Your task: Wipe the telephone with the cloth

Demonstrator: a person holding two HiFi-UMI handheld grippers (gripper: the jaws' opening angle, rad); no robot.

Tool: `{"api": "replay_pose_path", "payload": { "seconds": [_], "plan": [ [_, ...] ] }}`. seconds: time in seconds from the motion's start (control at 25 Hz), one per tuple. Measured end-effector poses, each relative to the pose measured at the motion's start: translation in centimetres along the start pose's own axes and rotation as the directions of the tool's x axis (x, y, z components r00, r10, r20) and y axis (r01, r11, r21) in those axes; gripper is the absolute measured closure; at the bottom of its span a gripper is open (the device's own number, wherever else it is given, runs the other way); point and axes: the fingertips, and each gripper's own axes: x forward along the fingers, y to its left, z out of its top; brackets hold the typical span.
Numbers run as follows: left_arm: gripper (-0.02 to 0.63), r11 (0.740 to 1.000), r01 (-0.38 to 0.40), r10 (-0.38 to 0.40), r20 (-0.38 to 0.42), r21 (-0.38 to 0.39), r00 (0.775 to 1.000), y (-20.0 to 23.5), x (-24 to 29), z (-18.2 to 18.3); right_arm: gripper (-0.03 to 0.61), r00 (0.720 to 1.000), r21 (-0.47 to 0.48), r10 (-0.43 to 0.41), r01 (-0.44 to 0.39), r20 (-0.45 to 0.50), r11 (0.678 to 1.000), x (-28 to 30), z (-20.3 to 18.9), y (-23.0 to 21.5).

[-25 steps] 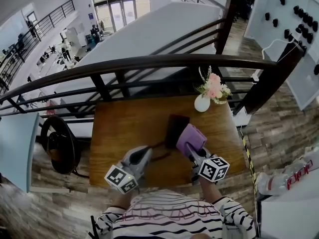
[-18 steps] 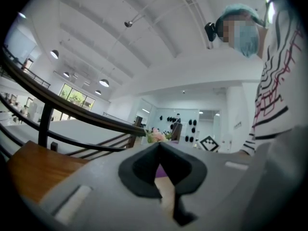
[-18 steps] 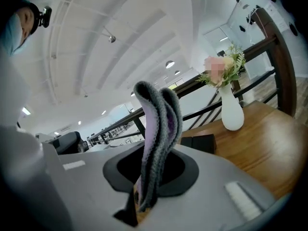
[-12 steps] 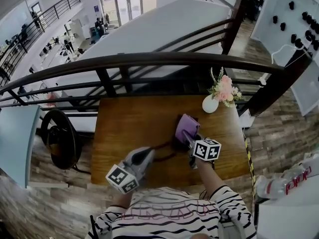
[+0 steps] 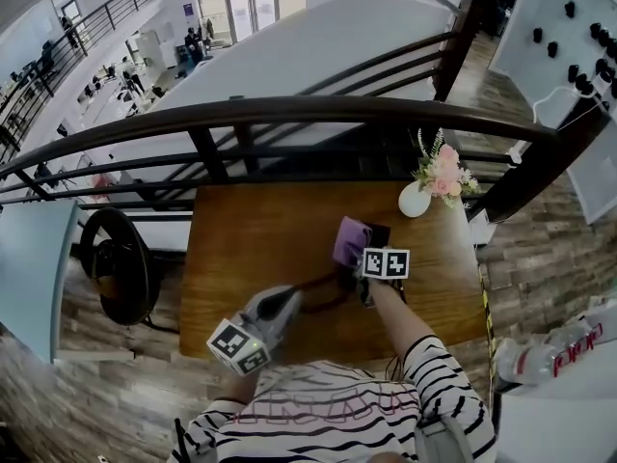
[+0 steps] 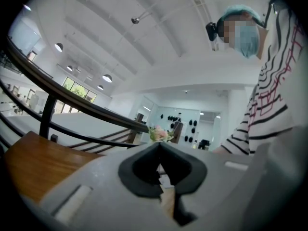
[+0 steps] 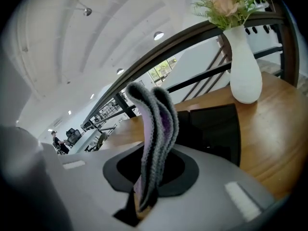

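2 grippers are held over the wooden table. The right gripper has its jaws clamped on the folded purple-grey cloth, which stands up from between them. The black telephone lies on the table just ahead of that gripper, and a white vase of pink flowers stands farther ahead, to its right. The left gripper has its jaws pressed together on nothing. A dark cord curls just ahead of its tips.
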Motion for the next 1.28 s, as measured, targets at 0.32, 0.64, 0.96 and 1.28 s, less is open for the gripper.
{"api": "replay_pose_path", "payload": {
  "seconds": [0.32,0.64,0.96,1.28],
  "plan": [
    [0.612,1.0,0.002,-0.002,-0.003,-0.022,1.0,0.7,0.1,-0.6,0.529,0.999,0.034,-0.031,0.032,-0.02,0.999,0.5,0.4,-1.5],
    [0.612,1.0,0.017,-0.017,-0.008,-0.023,1.0,-0.2,1.0,-0.8,0.528,0.998,0.084,-0.065,0.063,0.019,0.994,-1.8,0.7,-4.3],
    [0.612,0.998,0.052,-0.053,-0.018,-0.025,0.998,-2.0,2.4,-1.5,0.528,0.988,0.132,-0.144,0.136,0.05,0.982,-6.3,0.5,-9.0],
    [0.612,0.997,0.075,-0.075,-0.025,-0.028,0.997,-3.4,3.2,-2.1,0.528,0.976,0.163,-0.209,0.196,0.067,0.967,-9.6,-0.1,-12.1]
  ]
}}
